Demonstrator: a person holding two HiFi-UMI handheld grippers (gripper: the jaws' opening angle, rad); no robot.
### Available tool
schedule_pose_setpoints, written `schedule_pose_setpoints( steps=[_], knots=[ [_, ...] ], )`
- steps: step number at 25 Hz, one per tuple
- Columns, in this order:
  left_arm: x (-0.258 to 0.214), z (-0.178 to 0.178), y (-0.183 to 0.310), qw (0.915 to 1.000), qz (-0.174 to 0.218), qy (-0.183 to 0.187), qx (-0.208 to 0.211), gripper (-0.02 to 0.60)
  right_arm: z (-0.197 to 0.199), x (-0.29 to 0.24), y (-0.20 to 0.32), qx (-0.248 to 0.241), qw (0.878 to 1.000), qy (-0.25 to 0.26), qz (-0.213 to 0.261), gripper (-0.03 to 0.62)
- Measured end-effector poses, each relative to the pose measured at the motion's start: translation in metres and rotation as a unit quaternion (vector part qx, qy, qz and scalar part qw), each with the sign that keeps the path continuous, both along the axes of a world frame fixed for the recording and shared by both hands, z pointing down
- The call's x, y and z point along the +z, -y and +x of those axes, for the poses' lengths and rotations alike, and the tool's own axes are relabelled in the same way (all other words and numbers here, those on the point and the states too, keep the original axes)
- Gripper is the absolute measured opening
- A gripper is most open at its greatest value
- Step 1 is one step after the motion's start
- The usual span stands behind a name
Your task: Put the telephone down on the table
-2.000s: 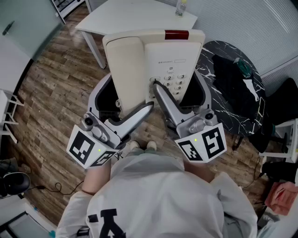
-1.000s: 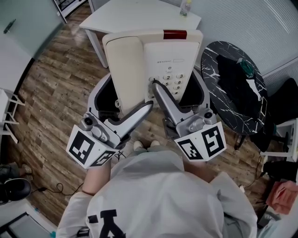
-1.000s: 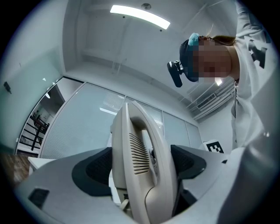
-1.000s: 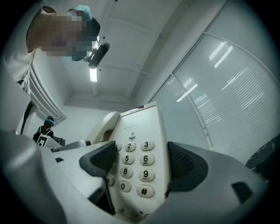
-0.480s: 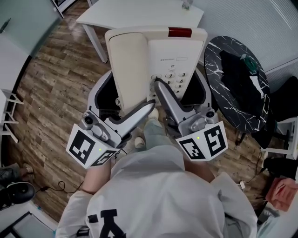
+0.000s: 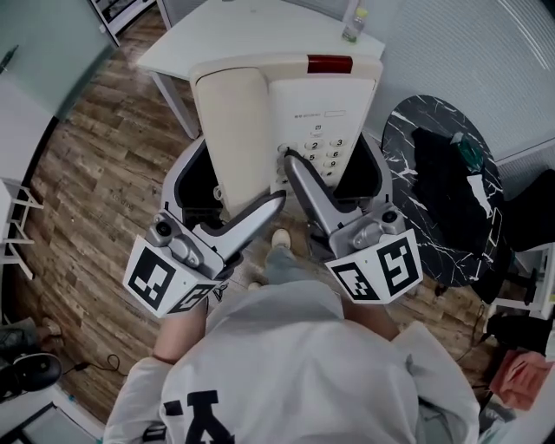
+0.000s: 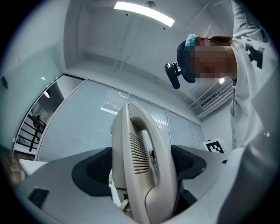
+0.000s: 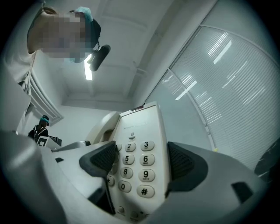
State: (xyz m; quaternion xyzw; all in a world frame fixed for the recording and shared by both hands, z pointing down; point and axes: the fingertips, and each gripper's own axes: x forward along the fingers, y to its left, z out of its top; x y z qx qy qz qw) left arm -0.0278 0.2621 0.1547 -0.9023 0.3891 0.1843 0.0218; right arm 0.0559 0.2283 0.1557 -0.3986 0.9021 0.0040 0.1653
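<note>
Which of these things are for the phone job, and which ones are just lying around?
For the job:
telephone, held up above the floor
left gripper and right gripper, both clamped on it
white table, likely where it goes

Just lying about:
bottle on the white table
round black table
dark clothes on the black table

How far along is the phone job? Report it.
Done: the telephone is lifted, left tongs shut across its handset, right tongs across its keypad. In hand: it hangs over the wooden floor, short of the white table. Left: set it down on a table and let go.
</note>
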Motion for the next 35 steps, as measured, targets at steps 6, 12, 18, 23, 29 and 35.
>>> schedule_pose_setpoints(
  steps=[6, 12, 18, 23, 29, 35],
  knots=[
    [-0.008, 0.012, 0.070, 0.9999, 0.009, -0.001, -0.008, 0.415, 0.012, -0.009, 0.071, -0.007, 1.000, -0.001, 0.010, 0.364],
    [-0.009, 0.021, 0.117, 0.9997, 0.013, -0.002, -0.020, 0.416, 0.019, -0.010, 0.120, -0.019, 1.000, -0.004, 0.016, 0.363],
    [-0.004, 0.026, 0.146, 0.9995, 0.010, -0.001, -0.032, 0.414, 0.024, -0.005, 0.151, -0.037, 0.999, -0.001, 0.012, 0.362],
    [-0.001, 0.026, 0.157, 0.9992, 0.007, 0.001, -0.039, 0.414, 0.024, -0.003, 0.163, -0.046, 0.999, 0.001, 0.012, 0.362],
    [0.000, 0.027, 0.167, 0.9993, 0.001, 0.002, -0.038, 0.414, 0.024, 0.000, 0.174, -0.042, 0.999, 0.002, 0.003, 0.362],
    [0.000, 0.028, 0.170, 0.9990, 0.005, 0.003, -0.044, 0.415, 0.025, -0.002, 0.176, -0.047, 0.999, -0.002, 0.012, 0.362]
  ],
)
